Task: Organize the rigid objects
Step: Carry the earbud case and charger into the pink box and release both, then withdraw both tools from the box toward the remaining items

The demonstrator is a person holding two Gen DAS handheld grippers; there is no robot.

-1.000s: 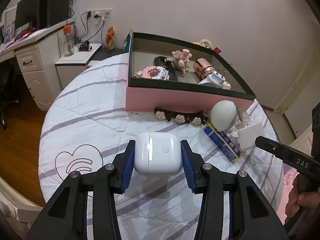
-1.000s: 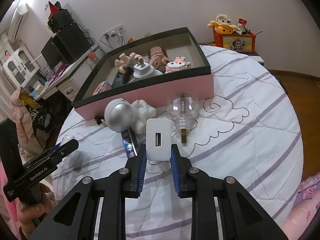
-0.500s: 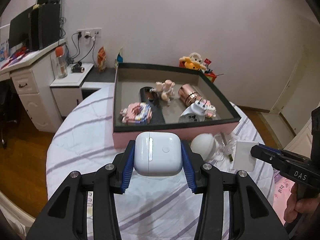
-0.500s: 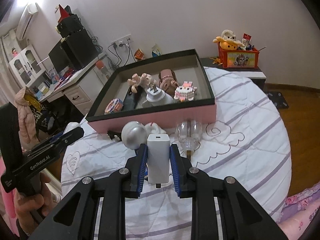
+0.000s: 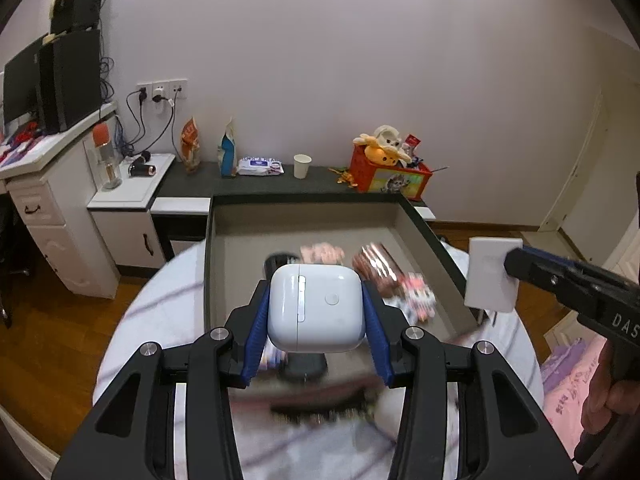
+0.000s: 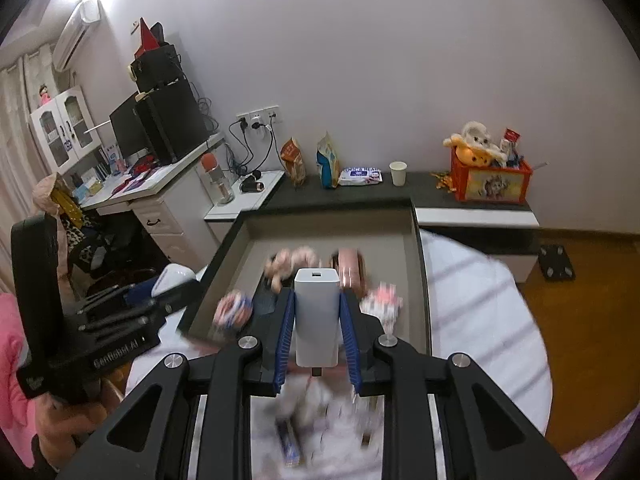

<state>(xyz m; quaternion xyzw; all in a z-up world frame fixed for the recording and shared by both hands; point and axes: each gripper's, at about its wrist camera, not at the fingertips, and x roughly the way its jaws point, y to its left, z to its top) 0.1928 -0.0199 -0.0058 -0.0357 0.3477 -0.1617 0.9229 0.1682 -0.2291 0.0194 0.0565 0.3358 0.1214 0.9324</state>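
My left gripper (image 5: 316, 312) is shut on a white earbud case (image 5: 316, 306), held in the air over the near part of the pink box (image 5: 436, 248). My right gripper (image 6: 316, 320) is shut on a white charger block (image 6: 317, 316), also raised above the box (image 6: 420, 280). In the left wrist view the charger block (image 5: 492, 274) and right gripper (image 5: 516, 266) show at the right. The earbud case (image 6: 172, 278) shows at the left in the right wrist view. Inside the box lie blurred small toys and a copper-coloured cylinder (image 5: 378, 266).
The box sits on a round table under a white striped cloth (image 6: 480, 320). Blurred small objects lie on the cloth near the front (image 6: 292, 444). Behind stand a dark low counter (image 5: 280, 182) with a paper cup and a red toy crate (image 5: 390, 174), and a white desk (image 5: 44, 200).
Both grippers have risen and moved forward from the cloth to above the box, each carrying its object. The things left on the cloth have dropped below the fingers.
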